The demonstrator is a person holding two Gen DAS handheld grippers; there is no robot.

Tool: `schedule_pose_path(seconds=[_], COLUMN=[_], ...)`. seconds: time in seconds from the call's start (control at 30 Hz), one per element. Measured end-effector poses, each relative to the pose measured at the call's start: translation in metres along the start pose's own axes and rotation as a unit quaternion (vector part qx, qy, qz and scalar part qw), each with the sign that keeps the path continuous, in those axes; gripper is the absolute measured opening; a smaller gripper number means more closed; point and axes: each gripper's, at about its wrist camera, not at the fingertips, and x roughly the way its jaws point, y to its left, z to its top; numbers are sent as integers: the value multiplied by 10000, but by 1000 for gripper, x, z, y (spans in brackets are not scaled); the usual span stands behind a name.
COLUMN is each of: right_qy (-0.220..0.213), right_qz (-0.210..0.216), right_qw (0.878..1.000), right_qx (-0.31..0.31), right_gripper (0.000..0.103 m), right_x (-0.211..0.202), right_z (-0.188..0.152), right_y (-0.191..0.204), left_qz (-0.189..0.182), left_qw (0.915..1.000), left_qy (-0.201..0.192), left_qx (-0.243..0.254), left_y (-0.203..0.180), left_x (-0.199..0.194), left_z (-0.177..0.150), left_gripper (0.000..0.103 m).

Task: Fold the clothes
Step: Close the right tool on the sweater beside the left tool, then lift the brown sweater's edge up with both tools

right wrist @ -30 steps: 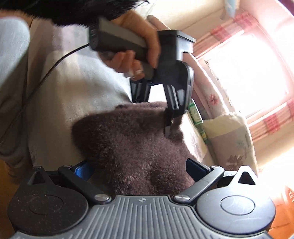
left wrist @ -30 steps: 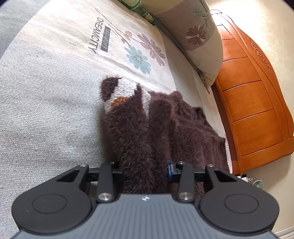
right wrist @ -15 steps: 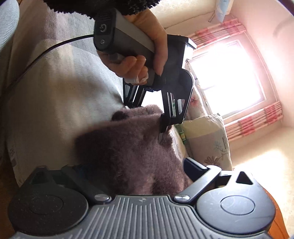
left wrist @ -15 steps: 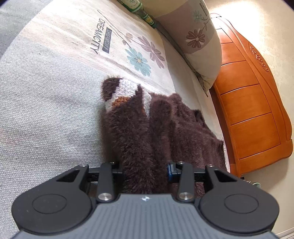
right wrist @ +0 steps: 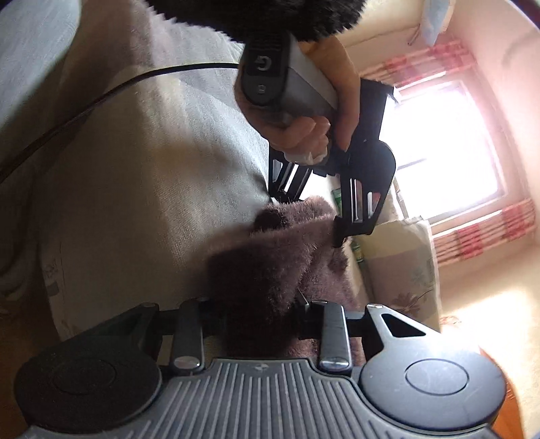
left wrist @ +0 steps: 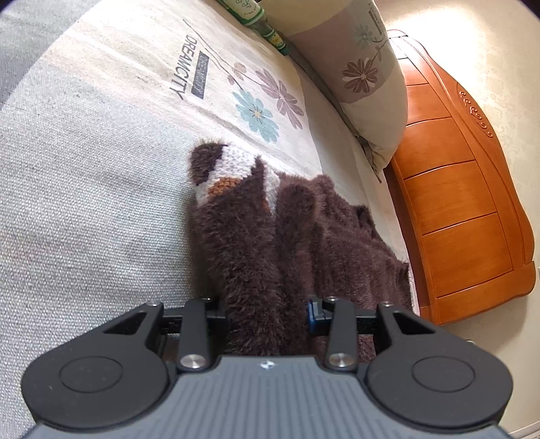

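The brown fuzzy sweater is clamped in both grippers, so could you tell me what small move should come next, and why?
Probably carry the held edge forward over the rest of the sweater. Both the left gripper and right gripper are shut on its fabric, part of it already lifted off the bedspread, so the fold seems ready to lay down.

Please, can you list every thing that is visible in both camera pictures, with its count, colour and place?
sweater: one, dark brown and fluffy, on the bed.
bedspread: one, grey-beige with flowers, under the sweater.
pillow: one, cream with flowers, at the headboard.
headboard: one, orange wood, beside the pillow.
bottle: one, green, by the pillow.
window: one, bright, behind red checked curtains.
cable: one, black, over the bed.
left gripper: shut on the sweater.
right gripper: shut on the sweater.
hand: one, holding the left gripper.
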Motion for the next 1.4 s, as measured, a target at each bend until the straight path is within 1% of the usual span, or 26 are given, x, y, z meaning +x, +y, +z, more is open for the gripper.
schedule_pose_path(seconds=[0.07,0.17,0.27,0.43,0.5,0.63,0.83,1.03,1.1,1.27,1.4], right_qy=[-7,-138,-282,-518,-603,-747,-906,-1010,-1037,-1058,-1073], right_qz=[265,350,370,357,348,257,157,48,38,88,127], right_qw=[9993,9977,9952,9890,9856,9776,9607,9446,9372,9206,9060], right_qx=[254,566,867,1338,1538,1952,2621,3123,3329,3757,4093], right_gripper=[33,27,23,22,22,21,21,21,21,21,21], right_x=[1,-4,-11,-25,-33,-43,-48,-55,-50,-51,-52], right_z=[0,-3,-6,-12,-16,-30,-56,-90,-101,-131,-155], right_y=[-13,-22,-32,-55,-65,-82,-121,-148,-158,-170,-178], left_qz=[115,440,786,1091,1230,1516,1966,2309,2414,2689,2823], left_qw=[9999,9990,9964,9917,9887,9812,9657,9492,9435,9285,9188], left_qy=[16,39,-4,-100,-132,-206,-313,-344,-335,-264,-126], left_qx=[-16,34,316,674,841,1179,1669,2110,2245,2547,2756], left_y=[-4,-17,-37,-66,-77,-114,-175,-229,-245,-284,-308], left_x=[0,0,-1,-13,-21,-22,-6,15,25,51,74], left_z=[1,2,2,8,5,4,5,-2,-4,-9,-12], left_gripper=[36,34,32,31,31,31,31,31,31,31,31])
